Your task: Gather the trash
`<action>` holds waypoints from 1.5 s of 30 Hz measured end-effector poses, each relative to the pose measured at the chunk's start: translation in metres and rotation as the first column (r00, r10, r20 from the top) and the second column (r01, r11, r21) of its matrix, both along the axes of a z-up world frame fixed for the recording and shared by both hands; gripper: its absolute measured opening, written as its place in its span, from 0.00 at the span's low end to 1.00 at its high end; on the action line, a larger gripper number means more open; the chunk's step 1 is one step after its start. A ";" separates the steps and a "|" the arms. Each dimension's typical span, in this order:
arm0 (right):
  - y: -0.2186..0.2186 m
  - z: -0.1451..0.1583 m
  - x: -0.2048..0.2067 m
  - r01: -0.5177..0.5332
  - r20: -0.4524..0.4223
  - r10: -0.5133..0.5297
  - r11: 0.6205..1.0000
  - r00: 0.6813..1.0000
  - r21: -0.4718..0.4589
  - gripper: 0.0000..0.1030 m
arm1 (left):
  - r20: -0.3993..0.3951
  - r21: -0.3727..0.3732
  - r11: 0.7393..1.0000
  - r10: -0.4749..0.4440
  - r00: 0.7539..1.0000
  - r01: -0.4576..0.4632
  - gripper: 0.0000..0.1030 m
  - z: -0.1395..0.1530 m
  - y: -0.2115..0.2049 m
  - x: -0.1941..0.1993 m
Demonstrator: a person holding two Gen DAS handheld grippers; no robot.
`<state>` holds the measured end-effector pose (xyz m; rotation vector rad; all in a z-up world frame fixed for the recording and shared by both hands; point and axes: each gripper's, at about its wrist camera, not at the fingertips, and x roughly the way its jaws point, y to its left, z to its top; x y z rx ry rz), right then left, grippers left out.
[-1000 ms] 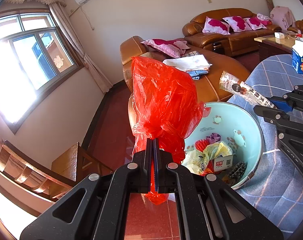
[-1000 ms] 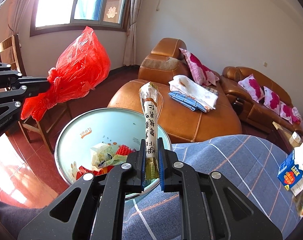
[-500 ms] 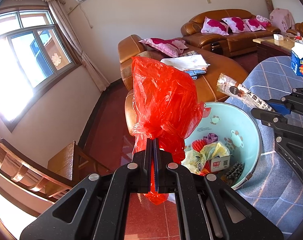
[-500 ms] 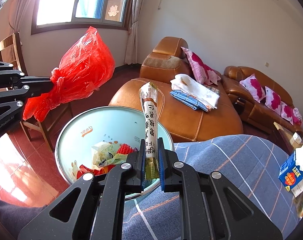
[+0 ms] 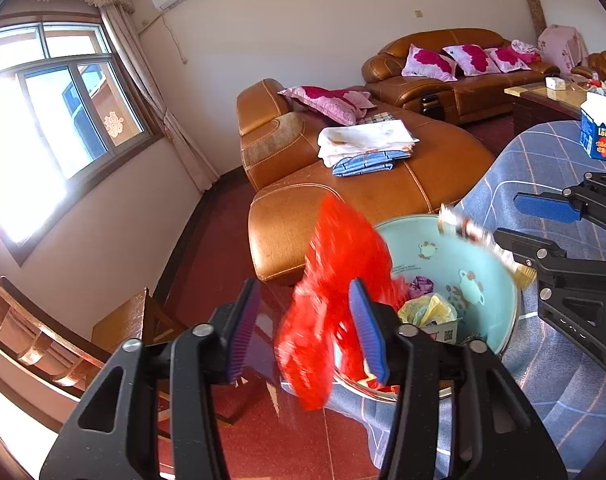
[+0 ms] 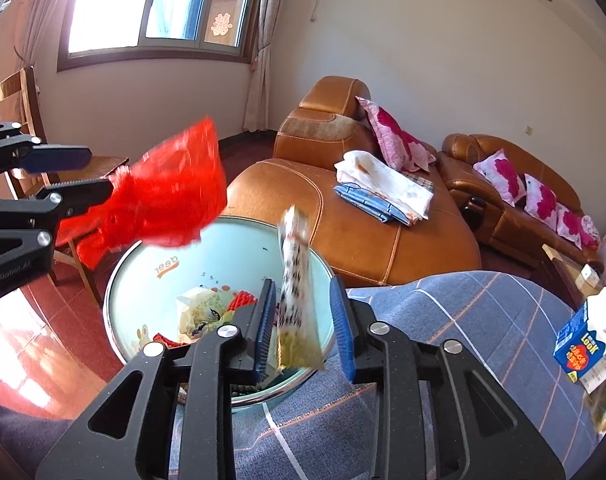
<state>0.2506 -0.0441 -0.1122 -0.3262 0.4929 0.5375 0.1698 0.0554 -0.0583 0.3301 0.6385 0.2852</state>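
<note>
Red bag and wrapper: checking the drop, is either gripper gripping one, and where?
Neither: both jaws just opened; red bag and wrapper sit loose between them.

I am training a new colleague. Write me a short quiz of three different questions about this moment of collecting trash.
1. True or false: the left gripper is shut tight on the red plastic bag.
2. What does the printed wrapper sit between? A) the right gripper's open pads B) the sofa cushions C) the chair legs
3. Fill in: both items are above the light blue ____, which already holds trash.

Key: 1 false, its jaws have just been opening and the blurred bag is loose between them. 2 A, those jaws have also just been opening. 3 bin.
</note>
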 end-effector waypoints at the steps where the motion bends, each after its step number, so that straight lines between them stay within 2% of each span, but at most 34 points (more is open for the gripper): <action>1: -0.001 0.000 0.000 0.004 0.000 -0.004 1.000 1.000 0.003 0.31 | 0.001 -0.006 1.000 0.002 1.000 -0.002 0.50 0.001 0.001 0.000; 3: -0.003 0.001 0.000 0.018 0.008 -0.018 1.000 1.000 0.008 0.37 | 0.002 -0.020 1.000 0.008 1.000 -0.007 0.50 0.002 0.002 -0.001; 4: -0.004 0.002 -0.002 0.025 0.017 -0.025 1.000 1.000 0.012 0.44 | 0.007 -0.023 1.000 0.014 1.000 -0.013 0.53 0.003 0.003 -0.002; 5: -0.005 0.003 -0.003 0.034 0.028 -0.034 0.999 0.999 0.017 0.50 | 0.016 -0.027 0.999 0.019 1.000 -0.018 0.62 0.004 0.004 -0.004; 7: -0.010 0.006 -0.007 0.051 0.045 -0.052 0.998 0.998 0.027 0.53 | 0.040 -0.039 0.999 0.029 0.999 -0.028 0.70 0.007 0.004 -0.008; 10: -0.019 0.010 -0.016 0.075 0.075 -0.079 0.995 0.994 0.061 0.56 | 0.062 -0.076 0.997 0.025 0.998 -0.020 0.72 0.011 0.002 -0.016; 13: -0.030 0.013 -0.025 0.114 0.104 -0.122 0.990 0.987 0.084 0.62 | 0.089 -0.089 0.996 0.017 0.996 -0.009 0.83 0.013 -0.004 -0.025; 15: -0.039 0.014 -0.029 0.145 0.107 -0.155 0.984 0.982 0.100 0.63 | 0.095 -0.100 0.995 0.007 0.995 0.002 0.84 0.014 -0.008 -0.029; 17: -0.048 0.016 -0.031 0.179 0.111 -0.193 0.976 0.975 0.121 0.70 | 0.097 -0.107 0.994 -0.007 0.995 0.018 0.85 0.016 -0.013 -0.031; 23: -0.057 0.016 -0.036 0.214 0.126 -0.233 0.965 0.964 0.150 0.72 | 0.126 -0.101 0.994 -0.019 0.992 0.032 0.90 0.021 -0.019 -0.044; 34: -0.058 0.013 -0.044 0.236 0.149 -0.260 0.958 0.954 0.162 0.72 | 0.123 -0.112 0.994 0.007 0.992 0.007 0.91 0.020 -0.011 -0.054; 45: -0.066 0.014 -0.041 0.249 0.132 -0.276 0.949 0.952 0.194 0.72 | 0.127 -0.101 0.995 0.007 0.992 0.006 0.92 0.020 -0.014 -0.054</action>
